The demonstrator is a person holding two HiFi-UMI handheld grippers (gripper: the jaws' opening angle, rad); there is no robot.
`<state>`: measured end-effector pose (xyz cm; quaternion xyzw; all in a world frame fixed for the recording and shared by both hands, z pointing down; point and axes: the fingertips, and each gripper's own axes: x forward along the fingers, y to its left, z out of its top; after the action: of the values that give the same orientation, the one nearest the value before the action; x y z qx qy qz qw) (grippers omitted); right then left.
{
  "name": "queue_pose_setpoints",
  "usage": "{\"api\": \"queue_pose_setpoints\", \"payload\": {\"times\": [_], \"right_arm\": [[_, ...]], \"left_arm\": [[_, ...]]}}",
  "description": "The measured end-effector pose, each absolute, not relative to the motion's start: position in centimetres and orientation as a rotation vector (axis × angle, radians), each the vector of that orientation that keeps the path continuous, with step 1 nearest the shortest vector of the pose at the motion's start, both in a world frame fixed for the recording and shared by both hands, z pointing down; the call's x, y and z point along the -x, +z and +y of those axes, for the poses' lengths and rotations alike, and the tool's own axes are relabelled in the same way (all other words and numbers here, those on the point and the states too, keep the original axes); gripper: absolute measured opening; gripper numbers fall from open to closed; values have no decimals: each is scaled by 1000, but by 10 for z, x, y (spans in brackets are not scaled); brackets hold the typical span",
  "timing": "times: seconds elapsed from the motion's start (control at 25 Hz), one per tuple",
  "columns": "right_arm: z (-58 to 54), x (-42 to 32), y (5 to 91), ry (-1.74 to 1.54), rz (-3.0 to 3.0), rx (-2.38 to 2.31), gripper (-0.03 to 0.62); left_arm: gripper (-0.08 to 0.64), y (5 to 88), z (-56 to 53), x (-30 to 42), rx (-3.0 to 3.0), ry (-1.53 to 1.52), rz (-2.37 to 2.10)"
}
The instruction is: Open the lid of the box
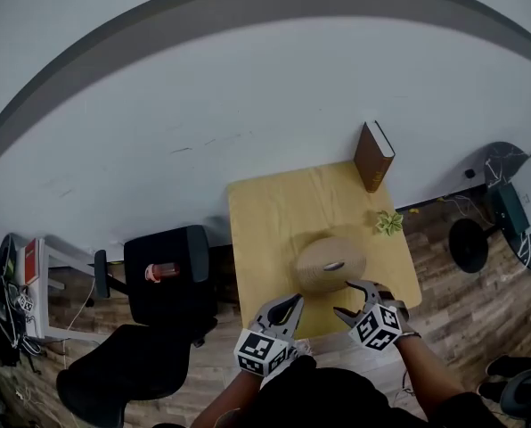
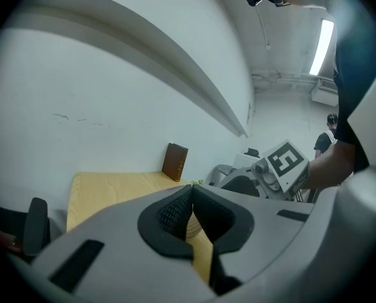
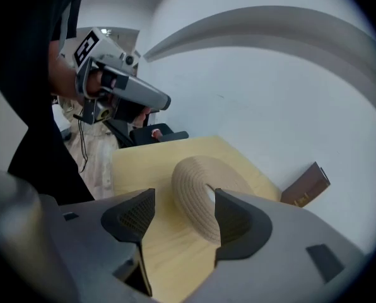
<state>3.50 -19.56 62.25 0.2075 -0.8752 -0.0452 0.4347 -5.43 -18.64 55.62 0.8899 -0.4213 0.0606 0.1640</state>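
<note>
Nearest the person, the left tool (image 1: 294, 301) has its jaws pressed together on nothing and sits just short of the tabletop's (image 1: 274, 208) near edge. Beside it the right tool (image 3: 183, 201) is spread wide and empty, tilted down toward the box (image 1: 330, 264) but clear of it. The box sits on the near half of the tabletop, just ahead of both tools. It is a low, round, domed thing with ribbed, woven-looking sides, and a small pale handle (image 1: 334, 267) sits at its crown. It is probably light and a little yielding, with a rough surface that gives grip and little risk of breakage. Because it is light, the base may slide or rise along with the lid. The handle looks like the best place to pinch, while the other tool presses on the lower wall to steady the base. No view shows where the lid meets the body. Farther back, to the right, is a small plant (image 1: 389, 222), and beyond it a book (image 1: 373, 155) stands against the wall (image 1: 248, 87).
</note>
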Motion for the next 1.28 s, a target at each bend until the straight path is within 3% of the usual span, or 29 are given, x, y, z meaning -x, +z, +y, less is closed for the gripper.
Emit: {"api": "queue_pose_setpoints", "payload": {"times": [0.68,1.08,1.28], "right_arm": [[-236,-22,699,-294,-1874,7,385],[-233,-25,716,-298,-1860,119,381],[-236,-23,716,-314,-1857,132,314]], "left_arm": [[18,554,-229,91,-2412,17,-1294],[18,557,-230,86,-2354,-27,-1387],[18,562,-225,86,-2323,-19,-1403]]}}
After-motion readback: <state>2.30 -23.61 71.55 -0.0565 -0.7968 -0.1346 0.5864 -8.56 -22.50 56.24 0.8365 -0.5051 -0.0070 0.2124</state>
